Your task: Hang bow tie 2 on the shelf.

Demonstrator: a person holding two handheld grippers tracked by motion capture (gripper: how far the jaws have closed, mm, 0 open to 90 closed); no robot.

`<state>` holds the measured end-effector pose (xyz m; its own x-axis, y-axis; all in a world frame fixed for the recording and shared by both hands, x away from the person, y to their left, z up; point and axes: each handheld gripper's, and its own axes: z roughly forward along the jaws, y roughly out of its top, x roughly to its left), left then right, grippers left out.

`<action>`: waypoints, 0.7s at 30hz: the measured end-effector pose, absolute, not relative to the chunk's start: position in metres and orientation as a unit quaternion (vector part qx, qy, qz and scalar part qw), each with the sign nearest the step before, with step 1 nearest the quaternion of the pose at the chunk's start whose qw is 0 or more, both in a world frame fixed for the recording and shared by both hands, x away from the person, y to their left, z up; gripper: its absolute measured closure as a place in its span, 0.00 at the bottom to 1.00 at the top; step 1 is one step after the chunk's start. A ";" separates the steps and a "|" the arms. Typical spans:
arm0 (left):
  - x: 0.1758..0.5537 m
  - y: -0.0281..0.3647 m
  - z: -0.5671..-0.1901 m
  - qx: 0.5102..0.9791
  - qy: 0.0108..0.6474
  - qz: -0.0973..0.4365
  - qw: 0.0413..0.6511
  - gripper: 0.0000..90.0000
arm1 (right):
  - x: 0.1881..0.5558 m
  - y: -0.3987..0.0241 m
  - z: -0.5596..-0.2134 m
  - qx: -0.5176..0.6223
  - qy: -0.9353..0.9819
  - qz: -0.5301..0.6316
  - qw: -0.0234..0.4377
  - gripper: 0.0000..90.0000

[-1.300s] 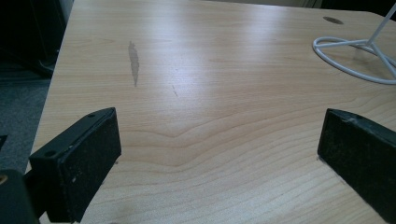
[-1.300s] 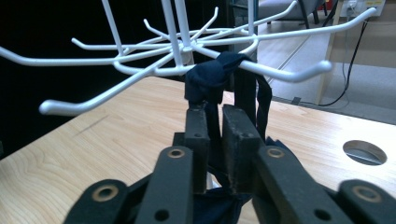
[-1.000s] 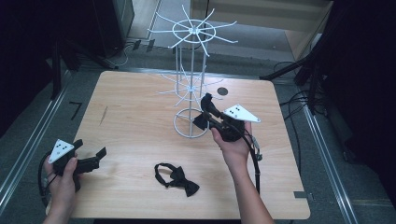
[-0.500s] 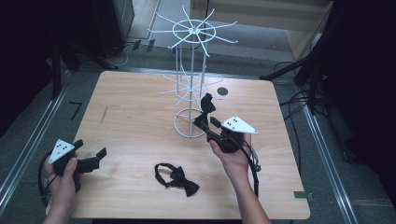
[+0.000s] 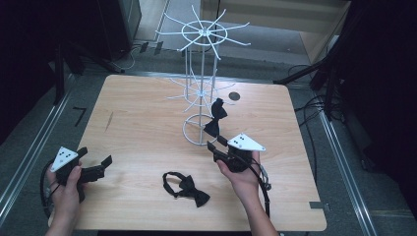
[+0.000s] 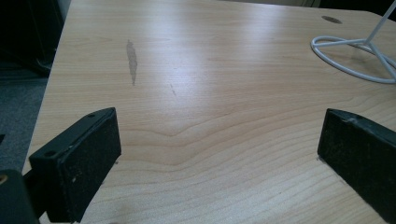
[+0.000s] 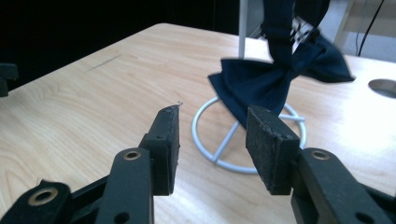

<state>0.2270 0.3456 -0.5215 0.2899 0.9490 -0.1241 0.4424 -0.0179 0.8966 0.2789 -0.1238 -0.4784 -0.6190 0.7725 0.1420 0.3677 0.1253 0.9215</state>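
Light wooden table (image 5: 137,123); white wire stand (image 5: 199,130) toward the back; black bow tie (image 5: 187,188) near the front edge.

The surface (image 5: 137,123) is light wood with wavy grain lines, smooth and a little shiny where the light hits it. The stand (image 5: 201,88) is thin white wire, smooth and glossy. The bow tie (image 7: 275,77) on it is dark blue cloth, soft and matt. The other bow tie (image 5: 187,187), lower in the frame, is black cloth. The black fingers (image 7: 166,140) have rough, dull pads.
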 end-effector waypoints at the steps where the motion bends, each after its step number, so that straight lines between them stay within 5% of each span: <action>1: 0.227 0.346 -0.521 0.658 0.529 0.275 0.460 0.00 | 0.277 -0.123 -0.480 0.393 0.727 0.530 0.189 0.62; 21: 0.228 0.344 -0.522 0.660 0.529 0.271 0.460 0.00 | 0.251 -0.106 -0.505 0.384 0.759 0.503 0.154 0.63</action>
<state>0.2278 0.3440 -0.5216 0.2940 0.9470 -0.1293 0.4481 -0.0171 0.8938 0.2511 -0.1058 -0.5053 -0.6581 0.7375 0.1518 0.4275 0.2000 0.8816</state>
